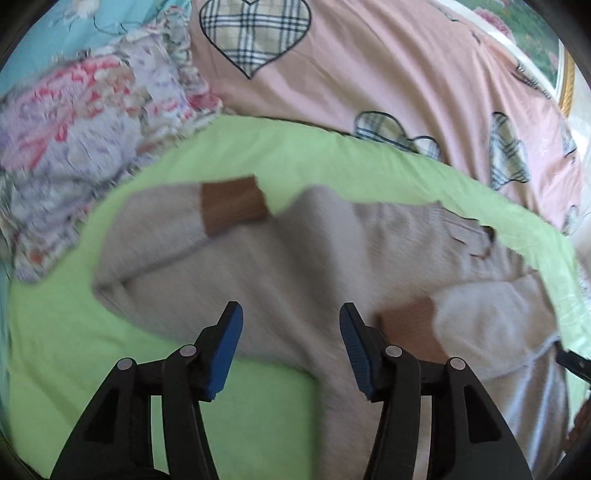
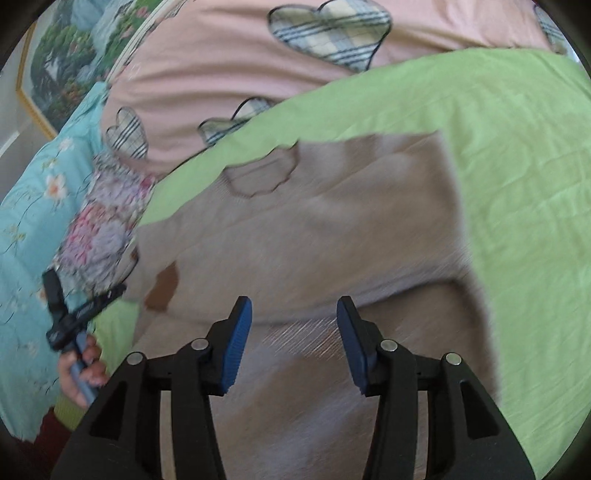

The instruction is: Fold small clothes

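While our left gripper [image 1: 291, 321] and right gripper [image 2: 294, 317] gape over the beige sweater [image 1: 295, 254], a pink quilt [image 1: 369, 81] and, seemingly, floral clothes [image 1: 74, 122] crowd the green sheet [image 1: 55, 350].

Beige knit on lime green, with pink, plaid and florals all around.

The soft beige knitted sweater [image 1: 295, 258] carries rust-brown ribbed cuffs [image 1: 232, 203], one at eleven o'clock, one at four, and a brown scalloped outline [image 2: 258, 177] near its neckline. Under it, a plain lime-green sheet [image 1: 74, 350]. At twelve o'clock, a dusty-pink quilt [image 1: 369, 74] dotted with cream, navy and grey plaid hearts [image 1: 255, 33]. At nine, a lilac, red and pink floral cloth [image 1: 74, 122]; beyond it, turquoise bedding with white flowers [image 2: 33, 206]. Both grippers show black frames with blue pads [image 1: 227, 350].
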Tool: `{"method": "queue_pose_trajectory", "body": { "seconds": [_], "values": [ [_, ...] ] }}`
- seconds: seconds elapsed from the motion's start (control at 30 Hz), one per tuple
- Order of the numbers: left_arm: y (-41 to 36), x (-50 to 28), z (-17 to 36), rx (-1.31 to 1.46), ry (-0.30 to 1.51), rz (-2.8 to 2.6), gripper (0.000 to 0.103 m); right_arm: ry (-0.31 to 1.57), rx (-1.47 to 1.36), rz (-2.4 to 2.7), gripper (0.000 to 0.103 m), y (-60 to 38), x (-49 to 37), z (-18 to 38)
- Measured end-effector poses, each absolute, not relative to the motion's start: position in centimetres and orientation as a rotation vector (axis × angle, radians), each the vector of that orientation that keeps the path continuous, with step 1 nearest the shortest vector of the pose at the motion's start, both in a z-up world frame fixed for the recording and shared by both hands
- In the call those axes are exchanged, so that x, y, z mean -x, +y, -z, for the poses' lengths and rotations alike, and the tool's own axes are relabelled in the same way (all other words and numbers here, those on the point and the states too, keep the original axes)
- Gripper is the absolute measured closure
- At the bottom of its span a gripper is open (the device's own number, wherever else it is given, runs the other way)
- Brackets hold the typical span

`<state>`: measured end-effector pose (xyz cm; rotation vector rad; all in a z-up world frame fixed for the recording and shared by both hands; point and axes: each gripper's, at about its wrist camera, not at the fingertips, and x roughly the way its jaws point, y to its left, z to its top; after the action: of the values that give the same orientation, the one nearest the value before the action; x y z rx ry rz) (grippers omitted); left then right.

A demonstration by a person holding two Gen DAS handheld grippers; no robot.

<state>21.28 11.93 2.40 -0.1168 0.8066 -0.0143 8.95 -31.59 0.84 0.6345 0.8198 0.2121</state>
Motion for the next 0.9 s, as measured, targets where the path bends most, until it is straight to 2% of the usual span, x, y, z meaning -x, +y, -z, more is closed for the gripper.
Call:
{"method": "queue_pose_trajectory", "body": {
  "seconds": [0.17,0.27,0.47,0.53,0.57,0.6,0.63,0.77,0.9],
  "values": [
    [14.6,-25.7,-2.1,0.068,0.82,-0.082,0.034,0.84,-0.668,-0.25,0.054,-29.7,-8.7,0.1],
    [15.4,-28.2,-1.3,0.034,0.837,-0.126,0.023,0.852,-0.683,-0.255,0.054,-29.2,-8.6,0.5],
    [15.6,-32.2,1.2,-0.115,0.881,-0.185,0.021,0.881,-0.704,-0.252,0.054,-28.9,-8.6,1.3],
    [15.7,-32.9,2.1,-0.125,0.893,-0.174,0.041,0.885,-0.707,-0.252,0.054,-28.9,-8.7,1.4],
    [15.9,-33.2,2.4,-0.1,0.906,-0.143,0.065,0.886,-0.708,-0.253,0.054,-28.9,-8.7,1.4],
    [16.0,-33.1,2.3,-0.087,0.902,-0.148,0.084,0.887,-0.706,-0.251,0.054,-28.9,-8.7,1.4],
    [16.3,-32.8,1.8,-0.059,0.89,-0.147,0.094,0.886,-0.703,-0.248,0.054,-28.8,-8.6,1.4],
    [17.1,-30.3,-0.9,0.088,0.834,-0.116,0.097,0.875,-0.703,-0.251,0.054,-28.8,-8.4,1.1],
    [14.1,-25.8,-5.1,0.196,0.724,0.026,0.097,0.858,-0.7,-0.254,0.054,-28.8,-8.1,0.7]
  ]
}}
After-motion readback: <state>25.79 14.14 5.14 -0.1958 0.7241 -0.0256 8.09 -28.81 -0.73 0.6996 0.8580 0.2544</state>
